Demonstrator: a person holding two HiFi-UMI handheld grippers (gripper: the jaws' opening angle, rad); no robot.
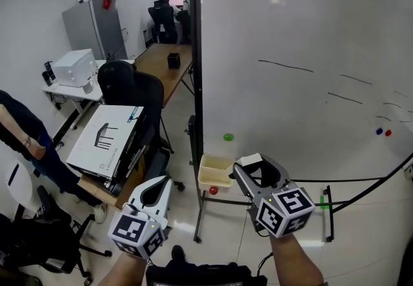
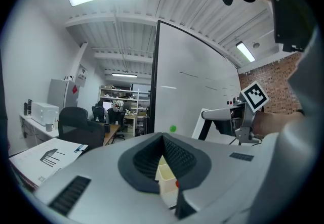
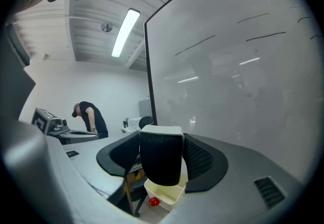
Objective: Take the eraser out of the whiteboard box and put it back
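Now my right gripper (image 3: 161, 167) clamps the eraser (image 3: 160, 152), box (image 3: 169, 195) just below the jaws. Next I lower it in; left gripper (image 2: 163, 142) closed, empty.

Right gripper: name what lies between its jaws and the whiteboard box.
Only the eraser in the right gripper; its view shows the box behind it.

Cream whiteboard box (image 1: 215, 181), black-faced white-backed eraser (image 3: 160, 162), red magnet (image 1: 213, 190), green magnet (image 1: 228, 137), white whiteboard (image 1: 290, 20).

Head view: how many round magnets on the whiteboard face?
3: green magnet low by the left edge, above the box; blue magnet and red magnet side by side far right. Red ball under the box not counted. The right gripper may hide more.
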